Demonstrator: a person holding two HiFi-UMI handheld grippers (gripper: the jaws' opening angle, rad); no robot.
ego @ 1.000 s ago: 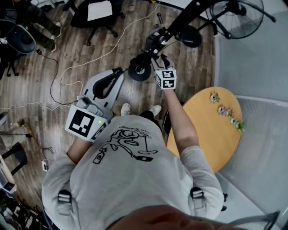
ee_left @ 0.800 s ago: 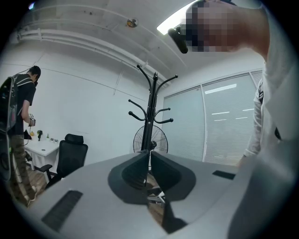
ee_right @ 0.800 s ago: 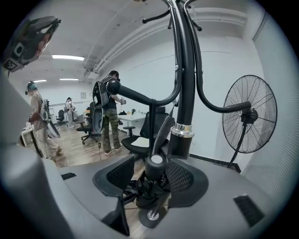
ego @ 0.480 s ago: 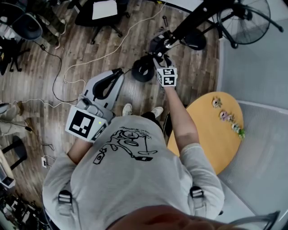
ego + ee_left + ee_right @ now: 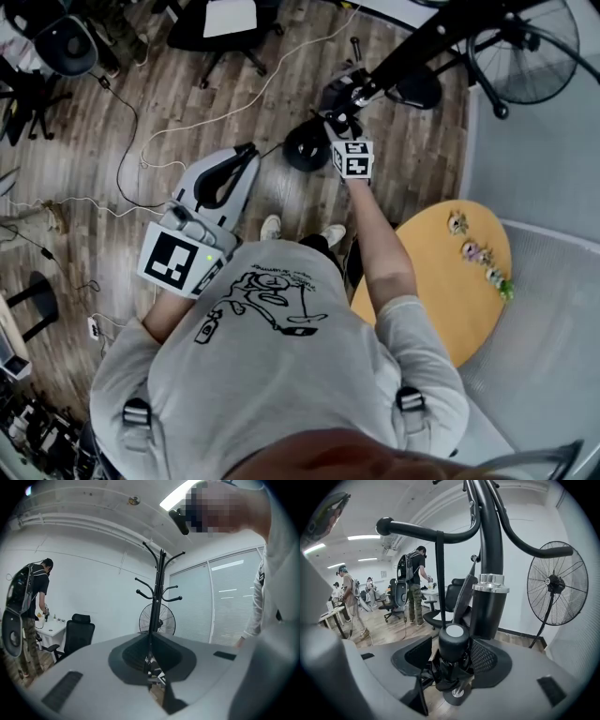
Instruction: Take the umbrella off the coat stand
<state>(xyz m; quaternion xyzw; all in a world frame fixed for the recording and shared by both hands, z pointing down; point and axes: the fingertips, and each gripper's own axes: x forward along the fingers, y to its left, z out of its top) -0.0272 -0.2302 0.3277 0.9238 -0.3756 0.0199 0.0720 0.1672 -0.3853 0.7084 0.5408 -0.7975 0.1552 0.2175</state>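
My right gripper (image 5: pixel 452 657): jaws just spread wide round umbrella (image 5: pixel 453 641) handle, unclamped. Probably light, stiff, slick; grab handle. Left gripper (image 5: pixel 151 660): jaws together, empty.

no legible text, labels or numbers

My head camera looks steeply down to the brown wood-plank floor (image 5: pixel 412 159). The left gripper view faces the tall black metal coat stand (image 5: pixel 160 592) level, from afar; the right gripper view sits right against it. All three share the black wire-caged fan (image 5: pixel 557 590).
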